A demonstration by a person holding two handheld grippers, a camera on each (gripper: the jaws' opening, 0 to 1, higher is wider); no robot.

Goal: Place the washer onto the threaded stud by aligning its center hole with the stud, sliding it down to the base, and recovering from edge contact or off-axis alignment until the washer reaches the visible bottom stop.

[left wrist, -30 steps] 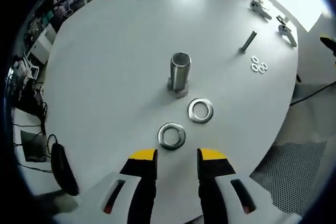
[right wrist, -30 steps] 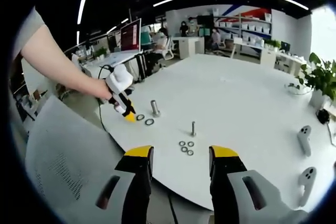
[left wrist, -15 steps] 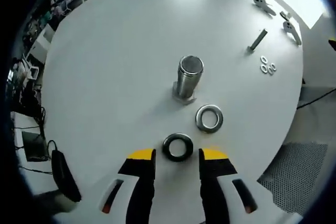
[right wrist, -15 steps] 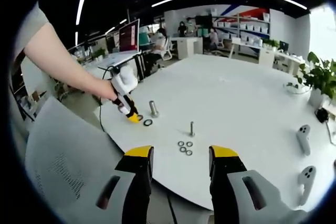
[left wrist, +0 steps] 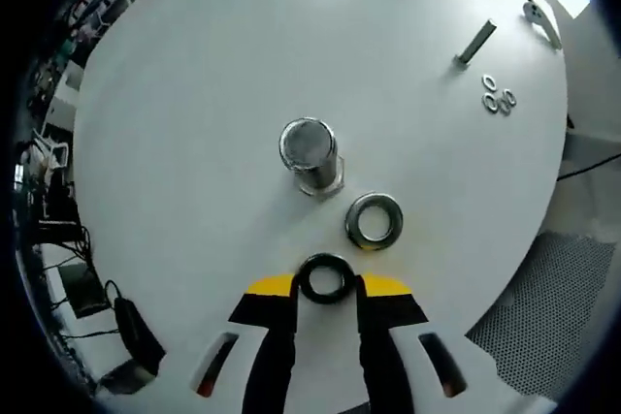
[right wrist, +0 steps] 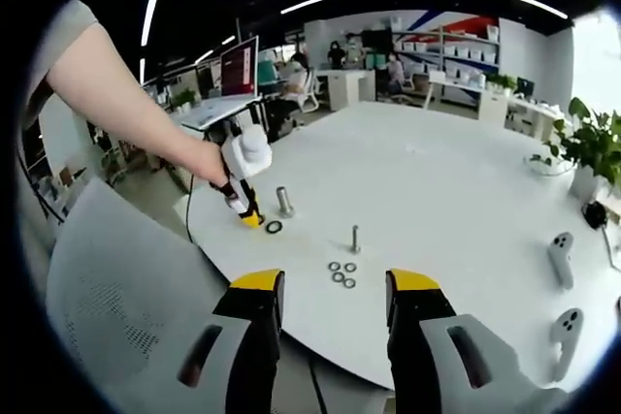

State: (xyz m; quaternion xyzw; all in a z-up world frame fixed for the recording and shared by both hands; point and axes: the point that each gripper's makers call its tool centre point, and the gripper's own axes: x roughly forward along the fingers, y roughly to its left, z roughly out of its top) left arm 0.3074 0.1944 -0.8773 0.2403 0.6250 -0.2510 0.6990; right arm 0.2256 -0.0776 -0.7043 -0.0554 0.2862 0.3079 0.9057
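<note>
In the left gripper view a wide threaded stud (left wrist: 309, 154) stands upright on the white table (left wrist: 194, 94). A steel washer (left wrist: 352, 221) lies flat just in front of its hex base. A second washer (left wrist: 326, 261) sits between the yellow tips of my left gripper (left wrist: 326, 285), and both jaws press against its rim. The right gripper view shows the same stud (right wrist: 284, 201), a washer (right wrist: 275, 227) and the left gripper (right wrist: 250, 219), held by a person's hand, at the table's near left edge. My right gripper (right wrist: 325, 288) is open, off the table and holding nothing.
A thin bolt (left wrist: 475, 43) and three small washers (left wrist: 497, 100) lie further along the table, with two white controllers (left wrist: 539, 21) near the far edge. Cables (left wrist: 126, 322) hang beyond the table's rim. A potted plant (right wrist: 592, 157) stands at the right.
My left gripper has moved forward and down over the near washer, and its jaws have narrowed onto it. The right gripper has stayed still and open.
</note>
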